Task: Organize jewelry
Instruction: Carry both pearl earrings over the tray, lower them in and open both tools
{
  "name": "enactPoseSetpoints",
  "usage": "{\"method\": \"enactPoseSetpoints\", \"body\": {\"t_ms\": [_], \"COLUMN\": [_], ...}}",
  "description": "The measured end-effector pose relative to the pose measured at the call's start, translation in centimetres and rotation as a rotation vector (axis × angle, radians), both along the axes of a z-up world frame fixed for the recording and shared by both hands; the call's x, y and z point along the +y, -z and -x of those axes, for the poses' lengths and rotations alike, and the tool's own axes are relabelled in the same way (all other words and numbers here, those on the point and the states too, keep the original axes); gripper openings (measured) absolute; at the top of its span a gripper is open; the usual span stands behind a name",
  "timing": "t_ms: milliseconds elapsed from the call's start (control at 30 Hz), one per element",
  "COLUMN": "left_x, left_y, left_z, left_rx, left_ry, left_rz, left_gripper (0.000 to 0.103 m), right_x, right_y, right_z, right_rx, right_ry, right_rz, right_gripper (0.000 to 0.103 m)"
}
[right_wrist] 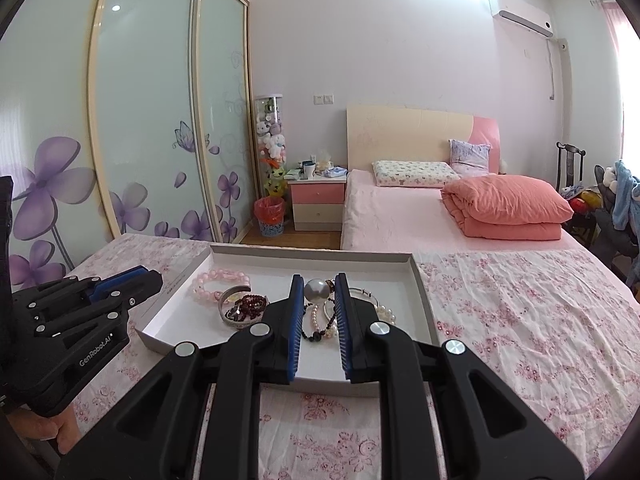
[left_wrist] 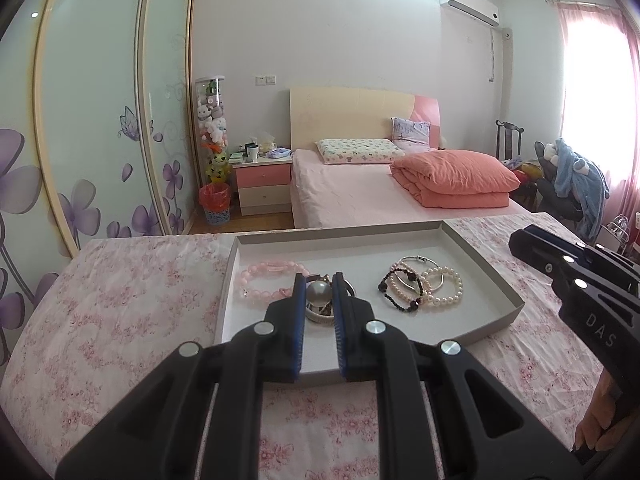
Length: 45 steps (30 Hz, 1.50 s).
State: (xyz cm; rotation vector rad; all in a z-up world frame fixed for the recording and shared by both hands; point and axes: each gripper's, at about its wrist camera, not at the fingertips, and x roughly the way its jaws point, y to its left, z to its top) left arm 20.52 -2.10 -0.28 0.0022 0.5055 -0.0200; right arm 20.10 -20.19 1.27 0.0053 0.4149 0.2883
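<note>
A shallow grey-white tray (left_wrist: 432,236) lies on a pink floral cloth. In it are a pink bead bracelet (left_wrist: 264,284), a silver bangle with dark red beads (right_wrist: 240,306), and a pile of pearl, black-bead and silver bracelets (left_wrist: 420,286). My left gripper (left_wrist: 319,280) hovers over the tray's middle, open, with a grey metal ball (left_wrist: 319,293) showing between its tips. My right gripper (right_wrist: 318,280) is open over the pile of bracelets (right_wrist: 320,320), with a like grey ball (right_wrist: 317,290) between its tips. Neither holds jewelry.
The table's floral cloth (left_wrist: 120,300) stretches around the tray. Behind it are a pink bed (left_wrist: 380,196) with a folded orange quilt, a nightstand (left_wrist: 262,184), a red bin (left_wrist: 216,202), sliding wardrobe doors at the left and a cluttered chair (left_wrist: 568,184) at the right.
</note>
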Motion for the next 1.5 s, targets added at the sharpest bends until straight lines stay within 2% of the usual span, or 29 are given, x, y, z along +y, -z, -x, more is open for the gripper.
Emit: {"method": "enactPoseSetpoints", "body": {"t_ms": [233, 533, 833, 1067, 1167, 1233, 1500], "left_x": [0.4, 0.7, 1.8, 1.7, 1.7, 1.9, 3.6], "left_y": [0.0, 1.0, 2.3, 3.1, 3.3, 3.4, 2.9], "left_z": [-1.4, -3.5, -5.8, -7.2, -7.5, -7.5, -6.8], "left_rx": [-0.010, -0.002, 0.035, 0.070, 0.082, 0.085, 0.087], "left_ry": [-0.001, 0.012, 0.006, 0.002, -0.001, -0.008, -0.045], "left_rz": [0.021, 0.048, 0.091, 0.094, 0.106, 0.108, 0.137], "left_gripper": [0.014, 0.014, 0.014, 0.014, 0.017, 0.020, 0.023], "right_x": [-0.6, 0.1, 1.3, 2.2, 2.0, 2.0, 0.2], "right_y": [0.5, 1.1, 2.9, 3.8, 4.0, 4.1, 3.1], "right_z": [-1.6, -4.2, -7.3, -8.8, -9.1, -8.9, -8.0], "right_rx": [0.021, 0.030, 0.105, 0.146, 0.168, 0.163, 0.154], "right_ry": [0.003, 0.018, 0.010, -0.004, -0.012, -0.008, 0.024], "right_rz": [-0.039, -0.017, -0.017, -0.018, -0.033, -0.033, -0.058], "right_gripper": [0.017, 0.017, 0.017, 0.017, 0.021, 0.034, 0.035]}}
